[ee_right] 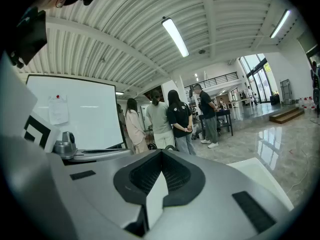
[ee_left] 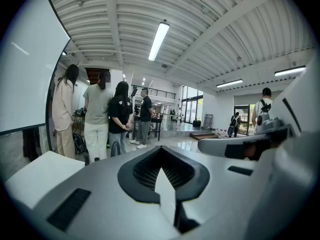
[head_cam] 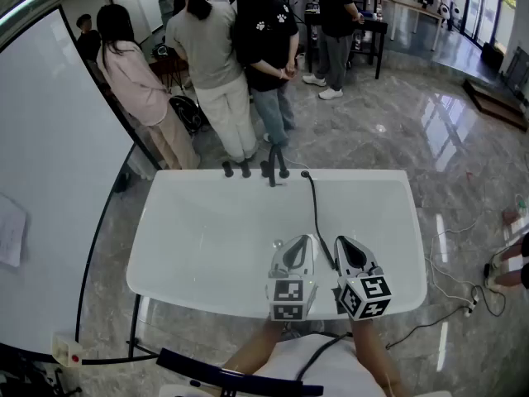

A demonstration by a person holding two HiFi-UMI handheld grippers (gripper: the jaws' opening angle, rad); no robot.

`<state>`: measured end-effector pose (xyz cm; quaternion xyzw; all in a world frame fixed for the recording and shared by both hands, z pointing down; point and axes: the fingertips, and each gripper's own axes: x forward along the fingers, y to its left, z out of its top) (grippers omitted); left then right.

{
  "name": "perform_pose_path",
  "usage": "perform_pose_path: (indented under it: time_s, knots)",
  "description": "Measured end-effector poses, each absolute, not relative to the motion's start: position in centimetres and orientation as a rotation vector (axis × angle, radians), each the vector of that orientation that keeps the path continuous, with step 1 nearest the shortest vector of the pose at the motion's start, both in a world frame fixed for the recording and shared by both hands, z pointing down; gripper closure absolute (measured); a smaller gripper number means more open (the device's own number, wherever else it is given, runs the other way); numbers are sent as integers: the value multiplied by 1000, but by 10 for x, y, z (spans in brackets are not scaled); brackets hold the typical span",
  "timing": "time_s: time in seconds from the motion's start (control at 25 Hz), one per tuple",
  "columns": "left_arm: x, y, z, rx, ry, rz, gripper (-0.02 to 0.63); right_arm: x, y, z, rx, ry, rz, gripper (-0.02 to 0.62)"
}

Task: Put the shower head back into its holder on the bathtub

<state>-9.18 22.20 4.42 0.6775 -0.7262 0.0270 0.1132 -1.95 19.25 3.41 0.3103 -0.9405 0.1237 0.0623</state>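
Tub [head_cam: 207, 222] is filling mid-frame. Hose [head_cam: 316, 213] is running top-to-bottom from the far rim down between the grippers. Shower head isn't showing, prob. lying under them, nearer R gripper [head_cam: 344, 245] than L gripper [head_cam: 301, 240]. Both are clamping shut, empty. Holder is prob. among the fittings [head_cam: 273, 170], upper centre.

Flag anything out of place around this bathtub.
The black shower hose trails loose from the far rim into the bathtub and vanishes beside the right gripper, rather than hanging tidily. Nothing looks spilled or broken.
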Motion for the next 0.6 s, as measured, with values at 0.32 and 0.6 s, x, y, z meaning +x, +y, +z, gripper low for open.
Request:
perform_pose_path:
  time_s: [0.32,0.6]
  knots:
    - [-97,218,49,1971,-2127,76,603,-24,188,37,934,-2836,374,589]
    - [-101,214,52,1976,-2117,84,603,-27,183,41,943,-2834,396,589]
